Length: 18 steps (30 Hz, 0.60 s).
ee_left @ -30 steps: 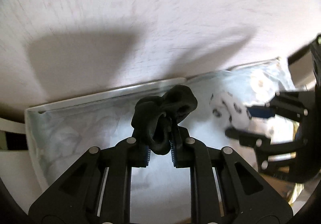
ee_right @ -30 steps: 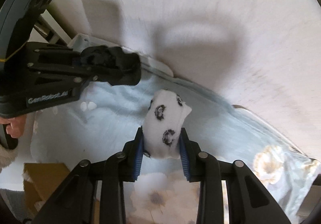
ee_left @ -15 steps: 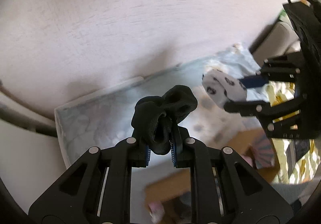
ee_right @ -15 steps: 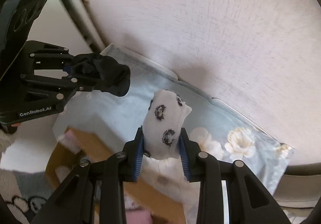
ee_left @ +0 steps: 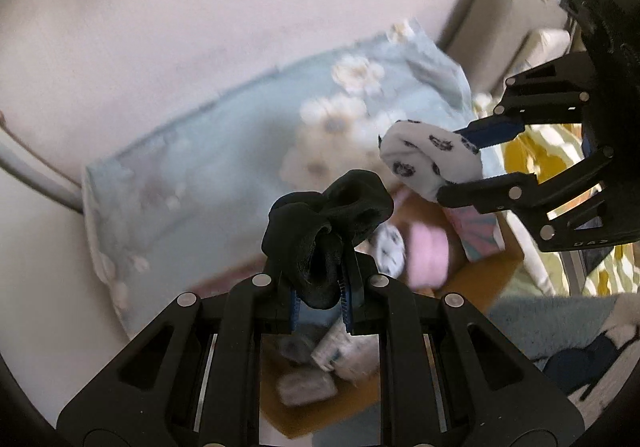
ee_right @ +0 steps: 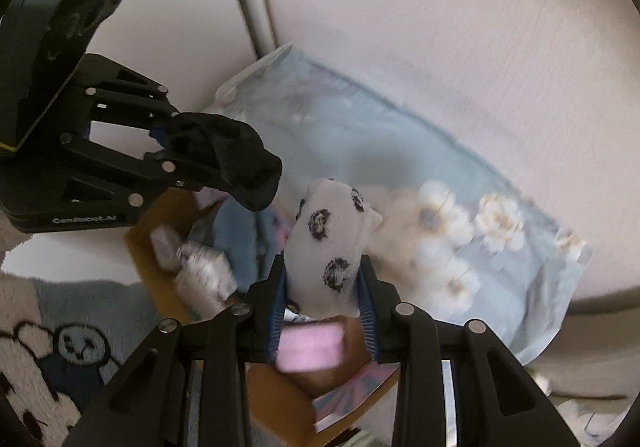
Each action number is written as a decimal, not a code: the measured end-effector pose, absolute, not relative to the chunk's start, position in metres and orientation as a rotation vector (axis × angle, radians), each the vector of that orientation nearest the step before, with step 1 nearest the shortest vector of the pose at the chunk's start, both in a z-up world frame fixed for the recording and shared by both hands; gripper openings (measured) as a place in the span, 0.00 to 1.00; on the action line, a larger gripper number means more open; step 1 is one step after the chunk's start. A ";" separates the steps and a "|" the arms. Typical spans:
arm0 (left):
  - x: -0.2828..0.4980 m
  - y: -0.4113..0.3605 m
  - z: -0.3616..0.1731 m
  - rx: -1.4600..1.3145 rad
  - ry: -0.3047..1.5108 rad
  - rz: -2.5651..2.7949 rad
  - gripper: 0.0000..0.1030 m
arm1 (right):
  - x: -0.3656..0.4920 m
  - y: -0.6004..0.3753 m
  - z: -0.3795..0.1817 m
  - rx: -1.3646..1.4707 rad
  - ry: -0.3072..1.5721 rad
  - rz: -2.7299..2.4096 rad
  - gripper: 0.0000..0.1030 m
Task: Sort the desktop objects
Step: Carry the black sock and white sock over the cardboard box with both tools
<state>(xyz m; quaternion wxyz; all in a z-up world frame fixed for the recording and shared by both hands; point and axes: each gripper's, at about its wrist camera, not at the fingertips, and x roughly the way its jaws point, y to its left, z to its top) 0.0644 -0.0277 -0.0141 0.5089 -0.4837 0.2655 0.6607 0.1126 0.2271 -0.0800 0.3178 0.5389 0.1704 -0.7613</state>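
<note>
Left claw clamps a bunched black sock; right claw pinches a white spotted sock. Both hang over the cardboard box at 6 o'clock, likely poised to drop with the rolled socks there

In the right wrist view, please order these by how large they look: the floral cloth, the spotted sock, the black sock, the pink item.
1. Floral cloth, clearly largest.
2. Spotted sock, though it is closest to the camera in the right gripper.
3. Black sock in the left gripper, and pink item: these look alike; the pink one is blurred and partly hidden.
</note>
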 end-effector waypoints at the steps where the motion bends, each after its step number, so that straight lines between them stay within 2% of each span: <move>1: 0.069 -0.030 -0.020 -1.170 0.648 1.587 0.13 | 0.117 0.228 -0.087 1.432 0.446 -1.996 0.29; 8: 0.109 -0.034 -0.062 -1.227 0.710 1.523 0.13 | 0.145 0.241 -0.126 1.535 0.444 -1.961 0.29; 18: 0.129 -0.027 -0.074 -1.229 0.757 1.516 0.13 | 0.153 0.249 -0.136 1.561 0.437 -1.944 0.30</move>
